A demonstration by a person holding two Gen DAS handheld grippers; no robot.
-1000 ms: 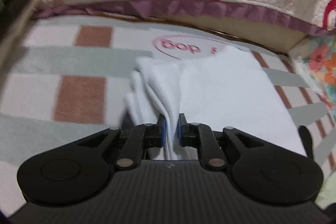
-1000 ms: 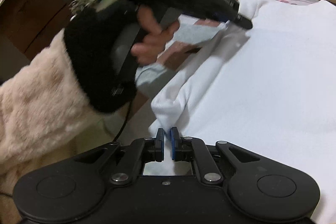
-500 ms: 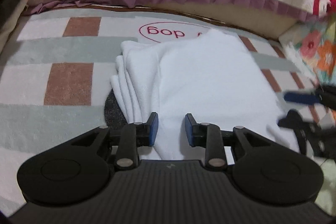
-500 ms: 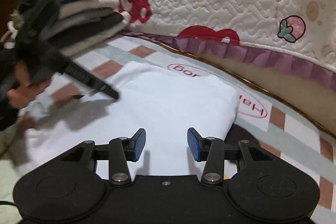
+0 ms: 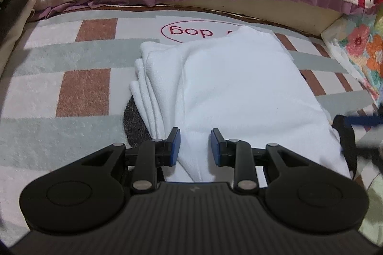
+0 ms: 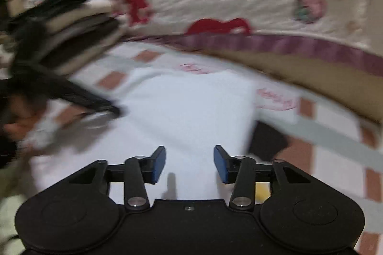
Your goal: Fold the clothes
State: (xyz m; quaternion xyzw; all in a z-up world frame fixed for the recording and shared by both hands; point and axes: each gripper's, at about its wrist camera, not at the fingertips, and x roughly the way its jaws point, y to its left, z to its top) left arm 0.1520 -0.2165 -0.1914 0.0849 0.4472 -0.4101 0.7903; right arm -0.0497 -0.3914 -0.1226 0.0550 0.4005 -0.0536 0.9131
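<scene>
Checked rug [image 5: 71, 97] on the floor has the white garment [image 5: 234, 87] lying folded, soft and floppy; grab its layered left edge. Left claw [image 5: 195, 143] and right claw [image 6: 189, 164] both spread, empty.

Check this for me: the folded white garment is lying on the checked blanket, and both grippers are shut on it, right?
Not quite. The folded white garment does lie on the checked blanket, but both grippers are open. The left wrist view shows the left gripper with jaws apart; the right wrist view shows the same for the right gripper.
</scene>
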